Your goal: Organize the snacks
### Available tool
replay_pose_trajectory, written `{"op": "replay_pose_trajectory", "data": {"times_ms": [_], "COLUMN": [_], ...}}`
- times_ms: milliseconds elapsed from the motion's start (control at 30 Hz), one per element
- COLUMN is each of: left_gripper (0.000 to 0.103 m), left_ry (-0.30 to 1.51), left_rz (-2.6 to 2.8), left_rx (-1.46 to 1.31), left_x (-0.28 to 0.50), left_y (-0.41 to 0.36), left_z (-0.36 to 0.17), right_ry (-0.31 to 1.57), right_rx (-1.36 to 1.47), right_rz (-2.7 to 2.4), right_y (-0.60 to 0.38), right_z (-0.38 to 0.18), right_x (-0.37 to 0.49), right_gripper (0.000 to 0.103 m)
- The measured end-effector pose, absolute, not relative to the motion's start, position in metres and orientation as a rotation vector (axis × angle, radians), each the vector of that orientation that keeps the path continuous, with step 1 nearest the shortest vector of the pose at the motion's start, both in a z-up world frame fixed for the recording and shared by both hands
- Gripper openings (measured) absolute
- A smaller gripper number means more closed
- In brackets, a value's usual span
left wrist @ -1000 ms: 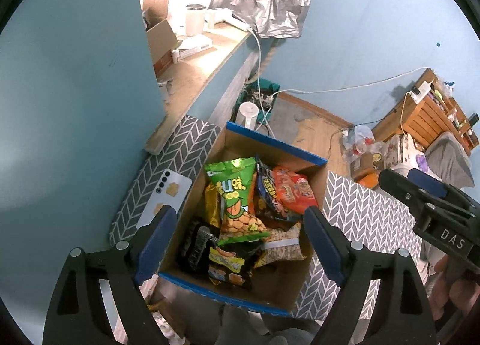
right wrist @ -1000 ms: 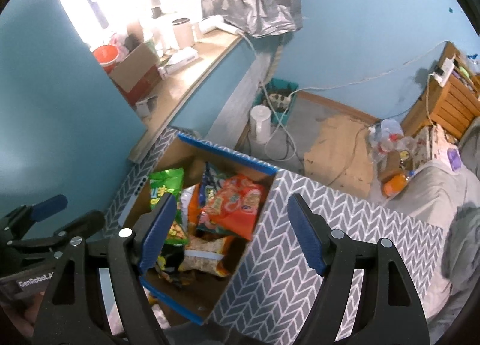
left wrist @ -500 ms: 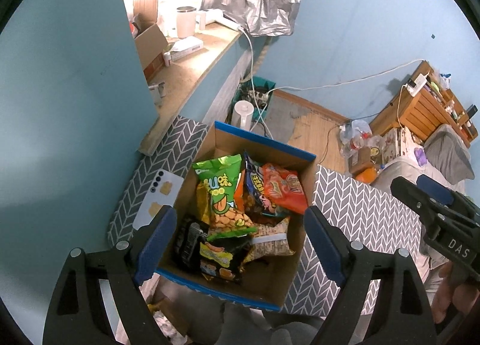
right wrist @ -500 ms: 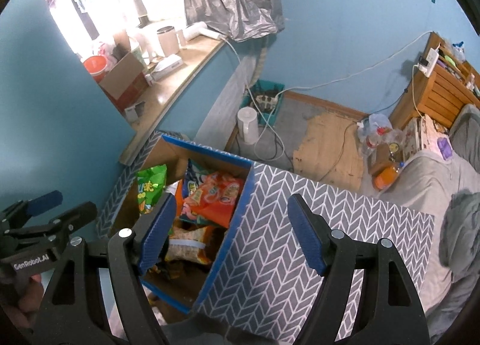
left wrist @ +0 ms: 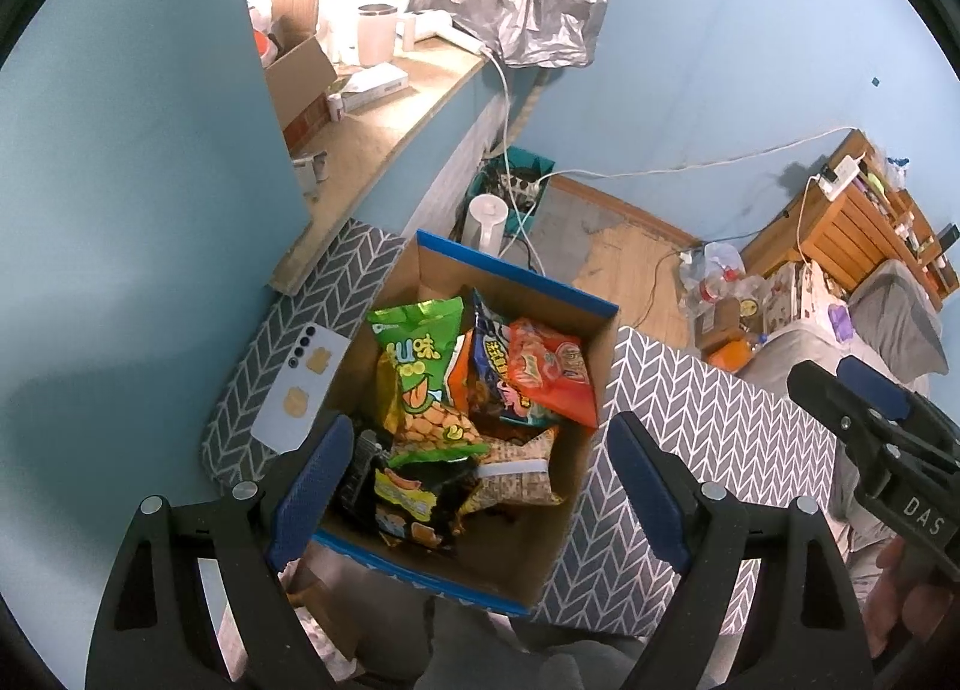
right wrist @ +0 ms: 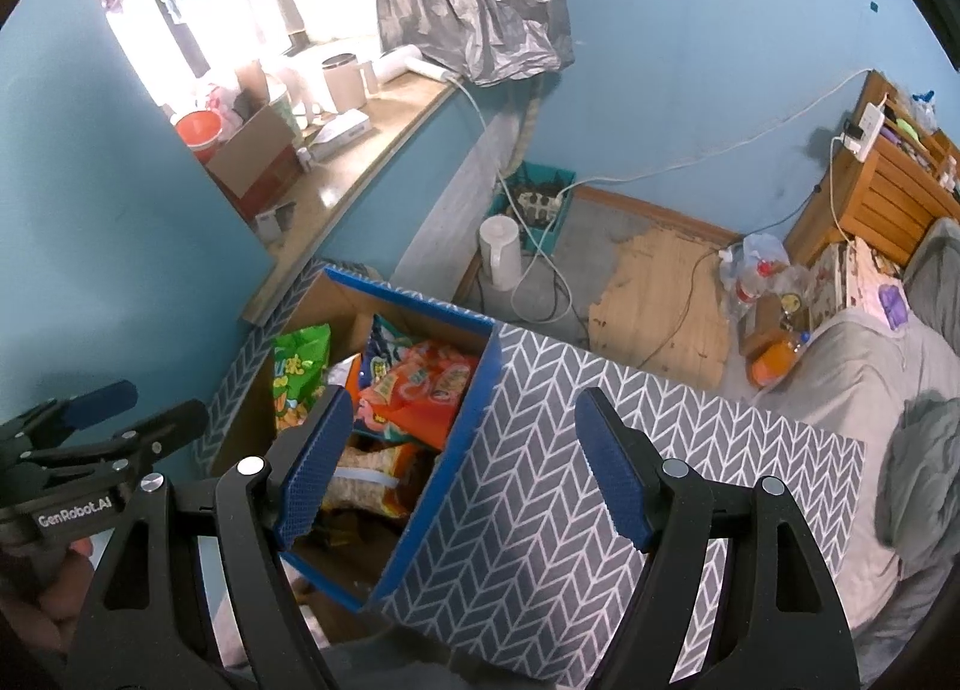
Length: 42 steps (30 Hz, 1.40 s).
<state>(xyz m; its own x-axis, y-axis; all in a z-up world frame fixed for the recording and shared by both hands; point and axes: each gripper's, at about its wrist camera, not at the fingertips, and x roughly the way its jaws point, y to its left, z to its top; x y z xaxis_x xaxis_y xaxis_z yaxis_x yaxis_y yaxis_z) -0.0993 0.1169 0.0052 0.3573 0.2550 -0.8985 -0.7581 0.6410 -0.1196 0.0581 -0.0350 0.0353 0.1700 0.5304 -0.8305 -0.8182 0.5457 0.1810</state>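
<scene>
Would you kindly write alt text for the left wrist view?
An open claw hovers above a cardboard box of snack bags, a green bag and a red bag on top. The box sits on a herringbone-patterned surface.

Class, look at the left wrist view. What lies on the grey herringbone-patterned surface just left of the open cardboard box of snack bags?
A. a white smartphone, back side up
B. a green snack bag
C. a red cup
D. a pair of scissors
A: a white smartphone, camera lenses showing, lies flat beside the open cardboard box.
</scene>
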Motion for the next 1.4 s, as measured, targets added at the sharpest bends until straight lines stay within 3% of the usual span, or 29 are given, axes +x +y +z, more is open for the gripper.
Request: {"op": "replay_pose_trajectory", "data": {"times_ms": [1400], "left_gripper": [0.088], "left_ry": [1.034], "left_rz": [0.750], "left_rx": [-0.600], "left_x": [-0.088], "left_y": [0.102], "left_z": [0.008], "right_ry": [1.021], "right_rx": [-0.341], "right_rz": [1.014], "right_y": [-0.037], "right_z": [0.033], "right_x": [0.063], "right_gripper": [0.076]}}
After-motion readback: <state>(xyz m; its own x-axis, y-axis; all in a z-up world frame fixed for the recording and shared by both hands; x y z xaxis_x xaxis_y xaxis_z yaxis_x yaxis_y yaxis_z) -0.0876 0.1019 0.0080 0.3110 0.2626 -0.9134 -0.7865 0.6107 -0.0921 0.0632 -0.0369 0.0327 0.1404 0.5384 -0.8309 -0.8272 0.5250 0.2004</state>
